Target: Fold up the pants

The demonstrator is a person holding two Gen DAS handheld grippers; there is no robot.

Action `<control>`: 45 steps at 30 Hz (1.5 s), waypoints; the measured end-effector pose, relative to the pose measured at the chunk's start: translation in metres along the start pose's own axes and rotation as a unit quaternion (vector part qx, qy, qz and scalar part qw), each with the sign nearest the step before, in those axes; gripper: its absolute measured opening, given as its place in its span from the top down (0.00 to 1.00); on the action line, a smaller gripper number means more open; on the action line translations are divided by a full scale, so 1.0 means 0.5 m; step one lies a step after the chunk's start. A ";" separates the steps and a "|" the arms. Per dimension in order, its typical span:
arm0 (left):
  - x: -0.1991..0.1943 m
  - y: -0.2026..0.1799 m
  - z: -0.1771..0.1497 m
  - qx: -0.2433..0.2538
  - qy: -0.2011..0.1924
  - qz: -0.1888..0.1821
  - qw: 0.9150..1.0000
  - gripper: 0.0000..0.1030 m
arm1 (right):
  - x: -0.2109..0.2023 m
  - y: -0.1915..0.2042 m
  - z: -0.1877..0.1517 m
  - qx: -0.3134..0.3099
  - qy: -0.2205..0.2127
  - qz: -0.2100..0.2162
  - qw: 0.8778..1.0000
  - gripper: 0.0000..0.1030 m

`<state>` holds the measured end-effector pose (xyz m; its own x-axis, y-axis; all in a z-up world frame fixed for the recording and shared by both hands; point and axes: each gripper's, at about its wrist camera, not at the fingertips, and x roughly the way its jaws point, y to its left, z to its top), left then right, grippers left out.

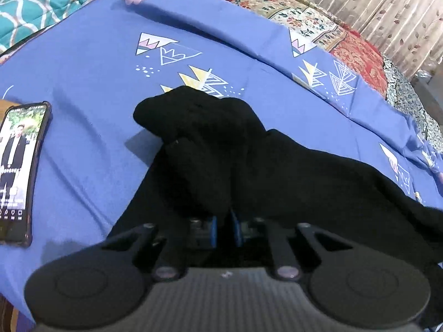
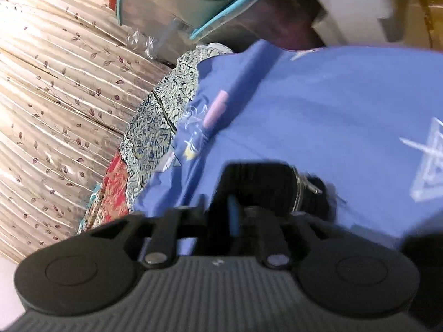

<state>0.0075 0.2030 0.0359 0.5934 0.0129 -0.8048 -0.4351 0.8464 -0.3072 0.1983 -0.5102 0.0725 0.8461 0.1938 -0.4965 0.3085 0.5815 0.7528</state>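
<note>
Black pants [image 1: 221,149] lie bunched on a blue patterned sheet [image 1: 91,88]. My left gripper [image 1: 226,221] is shut on a fold of the pants, and the cloth drapes over its blue fingers. In the right wrist view my right gripper [image 2: 235,213] is shut on a black edge of the pants [image 2: 254,182] that has a silvery band, held just above the blue sheet [image 2: 332,105]. Most of each gripper's fingers is hidden by cloth.
A phone [image 1: 19,168] with its screen lit lies on the sheet at the left. A patchwork quilt [image 1: 318,25] lies under the sheet, a teal cloth [image 1: 33,11] at the far left. A leaf-print curtain [image 2: 55,96] hangs beyond the bed edge.
</note>
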 end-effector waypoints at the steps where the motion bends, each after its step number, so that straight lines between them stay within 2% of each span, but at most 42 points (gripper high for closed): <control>1: -0.004 0.001 0.001 -0.002 0.000 0.000 1.000 0.85 | 0.008 0.002 0.006 -0.004 -0.008 -0.024 1.000 0.36; 3: -0.014 0.001 0.002 0.000 -0.005 -0.002 1.000 0.82 | -0.002 -0.009 0.002 -0.010 -0.024 -0.038 0.999 0.37; 5: -0.019 -0.001 0.006 0.009 -0.009 0.004 1.000 0.61 | -0.017 -0.038 -0.015 -0.016 -0.022 -0.033 0.999 0.37; 7: -0.023 -0.005 0.009 0.016 -0.013 0.009 1.000 0.48 | -0.020 -0.070 -0.035 -0.020 -0.015 -0.056 0.998 0.37; 11: -0.038 0.002 0.011 0.007 -0.014 0.001 1.000 0.44 | -0.002 -0.106 -0.052 0.005 0.008 -0.068 0.998 0.37; 13: -0.055 0.017 0.012 -0.013 -0.017 -0.008 1.000 0.39 | 0.012 -0.109 -0.052 0.030 0.010 -0.058 0.998 0.37; 17: -0.098 0.075 0.020 -0.073 -0.040 -0.008 0.997 0.26 | 0.058 -0.103 -0.054 0.060 0.036 -0.050 0.996 0.30; 22: -0.099 0.140 0.040 -0.143 -0.037 -0.011 0.989 0.26 | 0.090 -0.078 -0.073 0.057 0.047 -0.047 0.996 0.30; 25: -0.073 0.142 0.069 -0.153 -0.029 -0.028 0.987 0.25 | 0.103 -0.062 -0.083 0.052 0.059 -0.047 0.996 0.31; 27: -0.047 0.122 0.092 -0.147 -0.023 -0.043 0.988 0.18 | 0.104 -0.065 -0.082 0.052 0.063 -0.051 0.995 0.39; 28: -0.031 0.108 0.103 -0.140 -0.018 -0.049 0.989 0.09 | 0.108 -0.063 -0.080 0.050 0.067 -0.059 0.995 0.61; 29: -0.012 0.095 0.111 -0.134 -0.013 -0.051 0.990 0.09 | 0.110 -0.067 -0.076 0.049 0.076 -0.068 0.994 0.91; 30: 0.007 0.084 0.118 -0.128 -0.007 -0.052 0.990 0.12 | 0.113 -0.068 -0.074 0.053 0.084 -0.079 0.992 0.91; 31: 0.026 0.071 0.126 -0.120 0.000 -0.048 0.992 0.37 | 0.109 -0.069 -0.070 0.058 0.082 -0.084 0.991 0.91; 32: 0.039 0.063 0.131 -0.113 0.008 -0.043 0.993 0.75 | 0.101 -0.064 -0.063 0.058 0.075 -0.082 0.992 0.92; 33: 0.050 0.055 0.136 -0.109 0.020 -0.037 0.993 0.89 | 0.091 -0.057 -0.056 0.053 0.067 -0.077 0.993 0.92; 35: 0.035 0.053 0.136 -0.121 0.018 -0.065 0.990 0.89 | 0.056 -0.036 -0.038 0.039 0.052 -0.060 0.996 0.92; 40: -0.088 0.060 0.117 -0.125 -0.012 -0.137 0.983 0.89 | -0.068 0.002 0.007 0.009 0.011 -0.018 1.000 0.92; 45: -0.176 0.095 0.036 -0.111 -0.023 -0.161 0.980 0.89 | -0.213 -0.025 0.008 0.005 -0.049 0.005 0.999 0.92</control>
<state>-0.0529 0.2515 0.1013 0.7514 -0.2078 -0.6262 -0.3537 0.6743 -0.6482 0.1061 -0.5412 0.1175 0.8875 0.1220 -0.4444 0.3033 0.5714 0.7626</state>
